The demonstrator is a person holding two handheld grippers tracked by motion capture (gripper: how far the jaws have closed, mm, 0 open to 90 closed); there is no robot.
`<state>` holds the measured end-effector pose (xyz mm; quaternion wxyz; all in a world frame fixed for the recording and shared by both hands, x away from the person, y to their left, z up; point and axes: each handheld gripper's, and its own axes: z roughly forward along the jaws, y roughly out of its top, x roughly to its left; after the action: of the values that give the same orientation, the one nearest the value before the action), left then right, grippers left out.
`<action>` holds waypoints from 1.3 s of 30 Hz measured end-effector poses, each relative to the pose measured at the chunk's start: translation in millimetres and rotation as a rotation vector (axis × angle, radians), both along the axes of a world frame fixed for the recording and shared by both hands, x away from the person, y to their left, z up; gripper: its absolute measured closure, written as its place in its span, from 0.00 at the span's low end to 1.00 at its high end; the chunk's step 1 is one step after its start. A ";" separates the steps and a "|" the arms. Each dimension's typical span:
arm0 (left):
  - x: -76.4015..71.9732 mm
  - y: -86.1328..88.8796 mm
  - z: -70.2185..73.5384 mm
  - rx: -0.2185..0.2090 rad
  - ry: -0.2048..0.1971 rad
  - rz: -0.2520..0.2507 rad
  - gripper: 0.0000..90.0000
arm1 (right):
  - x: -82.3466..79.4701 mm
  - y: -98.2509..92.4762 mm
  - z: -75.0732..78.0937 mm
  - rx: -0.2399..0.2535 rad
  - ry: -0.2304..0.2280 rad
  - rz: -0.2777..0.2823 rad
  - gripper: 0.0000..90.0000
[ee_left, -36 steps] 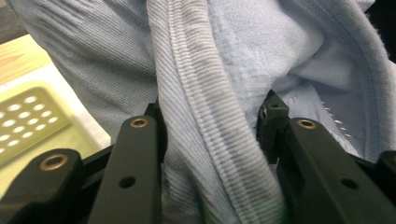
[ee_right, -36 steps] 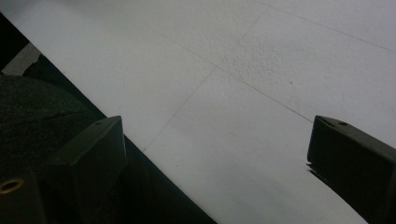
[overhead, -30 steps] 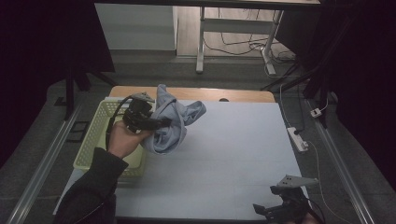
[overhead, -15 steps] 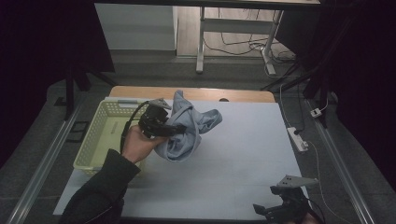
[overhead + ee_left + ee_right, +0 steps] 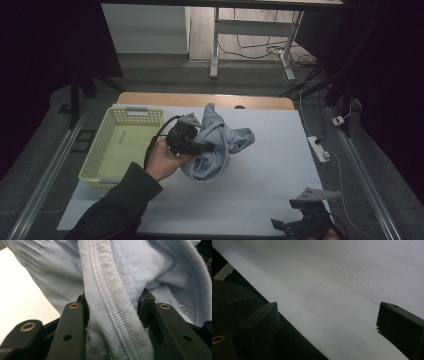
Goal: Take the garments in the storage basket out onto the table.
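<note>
1. Light-blue crumpled cotton garment (image 5: pixel 216 149) is pinched by the left tongs (image 5: pixel 204 147), held just right of the pale-yellow plastic basket (image 5: pixel 111 145).
2. Right tongs (image 5: pixel 327 322) are spread, well apart from that basket, at the desk's (image 5: pixel 280 165) near edge.

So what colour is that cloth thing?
Light blue, with a ribbed hem; the cloth shows best in the left gripper view.

Dark sleeve (image 5: pixel 117 207); black fingers (image 5: pixel 73 322), brass screws.
</note>
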<state>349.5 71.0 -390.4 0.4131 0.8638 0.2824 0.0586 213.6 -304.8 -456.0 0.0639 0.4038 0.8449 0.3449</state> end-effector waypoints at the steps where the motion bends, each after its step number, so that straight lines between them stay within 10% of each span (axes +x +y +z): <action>1: -0.5 -2.2 -0.8 0.001 -0.005 -0.005 0.68 | 0.0 0.0 0.0 0.000 0.000 0.000 0.04; 39: 18.5 -39.6 -74.3 0.102 0.036 -0.021 0.67 | 0.1 -0.5 -0.2 0.002 0.005 0.001 0.04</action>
<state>367.9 31.4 -464.7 0.3640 0.8876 0.2773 0.0529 213.6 -305.3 -456.2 0.0609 0.4042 0.8450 0.3448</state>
